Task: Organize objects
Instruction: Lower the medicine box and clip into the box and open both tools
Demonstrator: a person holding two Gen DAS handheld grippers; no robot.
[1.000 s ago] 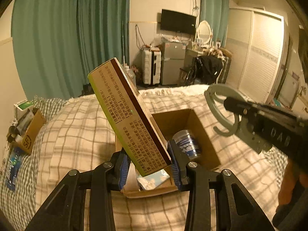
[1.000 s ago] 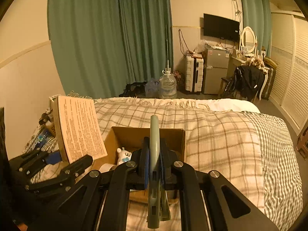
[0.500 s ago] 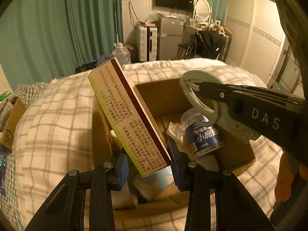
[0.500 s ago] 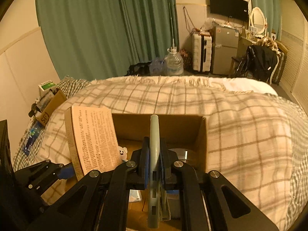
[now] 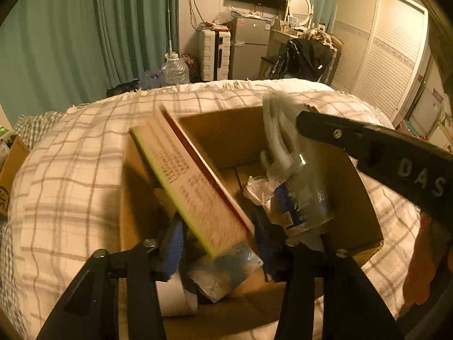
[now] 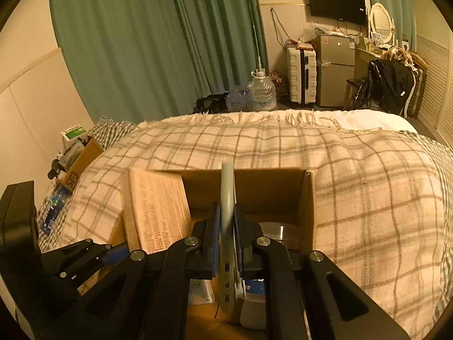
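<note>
A cream blanket with a grey-brown plaid grid (image 6: 354,170) fills mid-frame. The brown cardboard box (image 5: 356,198) holds a tan printed carton with a yellow-green edge and dark red side (image 5: 195,187). Teal-green pleated curtains (image 6: 158,45) hang upper left.

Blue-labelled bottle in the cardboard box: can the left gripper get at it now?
Probably not: the left gripper is occupied by the flat box, and the right gripper's hook tool sits over the bottle.

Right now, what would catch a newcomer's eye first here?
A flat printed box tilting loose into the open cardboard box on the plaid bed, between the left gripper's spread fingers. Next, the grey-green clip clamped upright in the right gripper over the same box.
</note>
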